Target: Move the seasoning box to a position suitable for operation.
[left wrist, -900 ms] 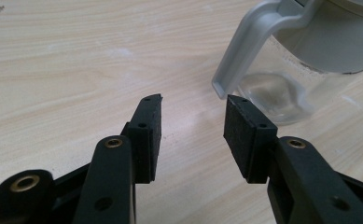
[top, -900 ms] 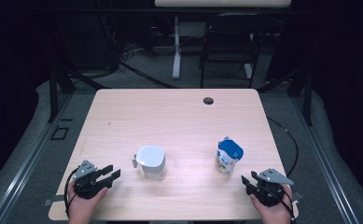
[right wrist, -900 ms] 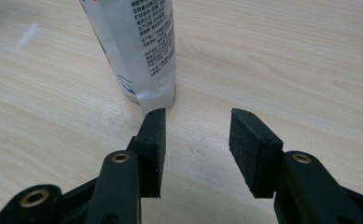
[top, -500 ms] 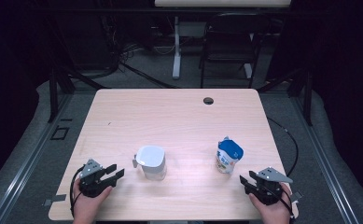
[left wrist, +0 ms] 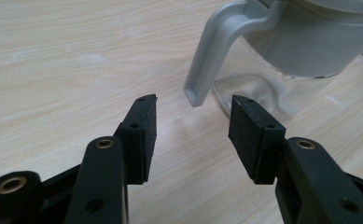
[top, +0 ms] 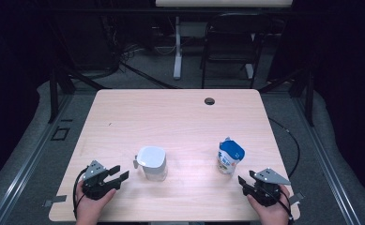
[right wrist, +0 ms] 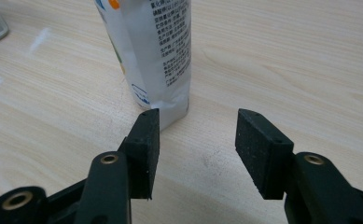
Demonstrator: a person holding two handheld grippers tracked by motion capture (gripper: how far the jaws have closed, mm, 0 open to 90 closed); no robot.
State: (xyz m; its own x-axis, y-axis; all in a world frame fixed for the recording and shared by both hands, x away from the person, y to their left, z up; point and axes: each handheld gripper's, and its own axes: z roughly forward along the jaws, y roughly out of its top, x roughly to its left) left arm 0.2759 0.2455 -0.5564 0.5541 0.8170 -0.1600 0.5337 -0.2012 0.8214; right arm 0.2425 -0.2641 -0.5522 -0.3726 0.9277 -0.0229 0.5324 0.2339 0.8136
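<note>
A clear jug (top: 152,164) with a white lid and grey handle (left wrist: 212,51) stands near the front middle of the wooden table (top: 171,117). My left gripper (top: 117,176) rests low on the table to its left, open and empty, its jaws pointing at the handle just ahead. A white and blue pouch (top: 229,157) stands upright at the front right. My right gripper (top: 246,180) sits open on the table just in front of the pouch (right wrist: 151,51), nothing between its fingers.
A round cable hole (top: 209,101) lies near the table's far edge. A black chair (top: 227,47) and a white stand (top: 177,47) are on the floor beyond the table. Cables trail off both grippers.
My left gripper has slid right, toward the jug's handle. The right gripper, jug and pouch have stayed where they were.
</note>
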